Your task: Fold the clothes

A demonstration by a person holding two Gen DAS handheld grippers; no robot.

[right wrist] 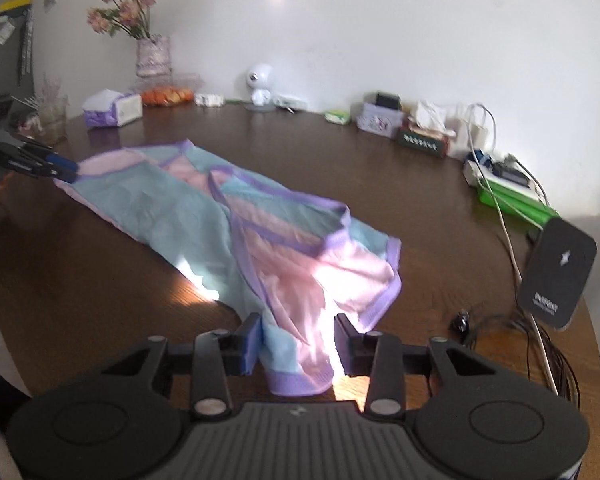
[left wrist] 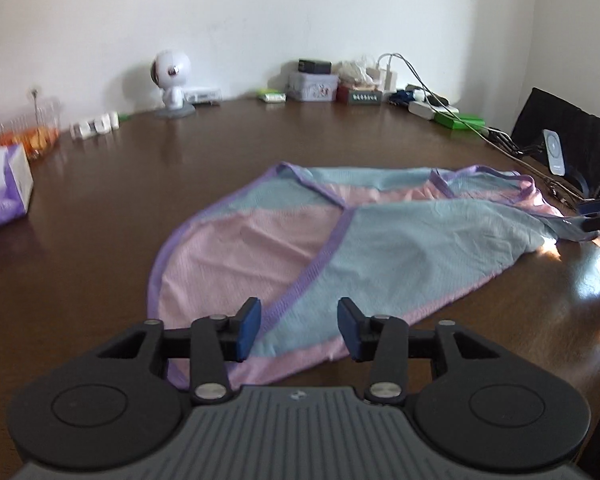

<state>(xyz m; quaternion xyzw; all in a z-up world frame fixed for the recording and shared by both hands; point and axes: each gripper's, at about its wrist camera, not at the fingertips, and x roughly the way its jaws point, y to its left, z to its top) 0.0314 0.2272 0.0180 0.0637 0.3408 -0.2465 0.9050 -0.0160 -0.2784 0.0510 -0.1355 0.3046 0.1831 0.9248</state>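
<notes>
White walls backed a dark wooden table (left wrist: 100, 208) where I worked both sets of tongs. My left gripper (left wrist: 299, 330) stood wide open and held nothing, its blue pads (left wrist: 249, 328) hovering over the near edge of the garment (left wrist: 400, 248), a pink and pale blue piece with purple trim spread flat across the table. My right gripper (right wrist: 296, 344) was also spread apart, with the bunched end of the garment (right wrist: 204, 216) lying between its fingers and brushing the left pad (right wrist: 250, 344); I could not tell whether it pinched anything. Along the table's far edge sat a small white robot figure (left wrist: 172, 80), a tissue box (left wrist: 4, 184), a tin (left wrist: 313, 86), chargers and cables (left wrist: 432, 100), and a vase of flowers (right wrist: 152, 52).
</notes>
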